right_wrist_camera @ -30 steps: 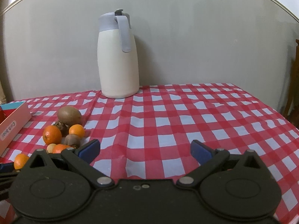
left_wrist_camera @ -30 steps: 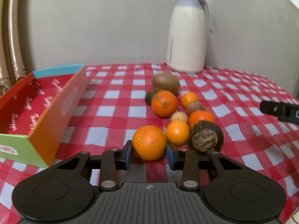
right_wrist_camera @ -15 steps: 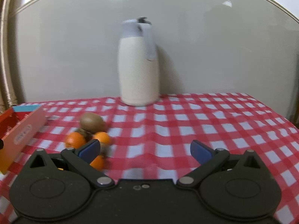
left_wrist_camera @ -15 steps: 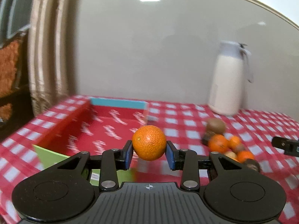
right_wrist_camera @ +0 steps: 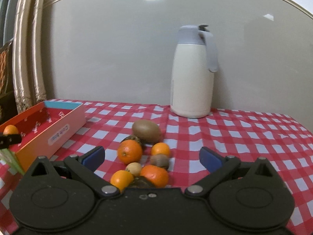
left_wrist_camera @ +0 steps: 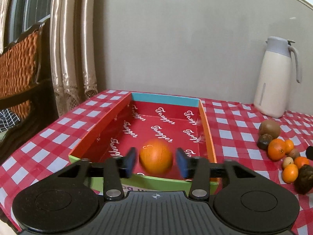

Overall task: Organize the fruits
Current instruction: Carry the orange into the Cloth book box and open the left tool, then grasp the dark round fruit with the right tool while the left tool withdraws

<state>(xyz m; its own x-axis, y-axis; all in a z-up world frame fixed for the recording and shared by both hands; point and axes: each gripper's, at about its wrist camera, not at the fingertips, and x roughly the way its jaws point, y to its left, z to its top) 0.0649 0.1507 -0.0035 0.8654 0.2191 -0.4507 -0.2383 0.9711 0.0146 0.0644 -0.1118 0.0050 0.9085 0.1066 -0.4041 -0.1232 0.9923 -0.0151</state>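
Left wrist view: the left gripper (left_wrist_camera: pixel 156 162) hangs over the near end of the one red box (left_wrist_camera: pixel 207 129), its blue fingers (left_wrist_camera: pixel 130 161) spread with a gap on each side of a blurred orange (left_wrist_camera: pixel 156 157) that sits between them without touching either pad. Whether this orange rests on the box floor cannot be told. To the right on the checked tablecloth (left_wrist_camera: pixel 230 129) lies the fruit pile, near one white jug (left_wrist_camera: pixel 273 78). In the right wrist view the right gripper (right_wrist_camera: pixel 152 157) is wide open above that pile, holding nothing. Counted there: four oranges, the largest (right_wrist_camera: pixel 129 151) at the left, one kiwi (right_wrist_camera: pixel 146 130) at the back, one pale nut-like fruit (right_wrist_camera: pixel 134 168), and three dark brown fruits (right_wrist_camera: pixel 159 160), one half hidden by the gripper body
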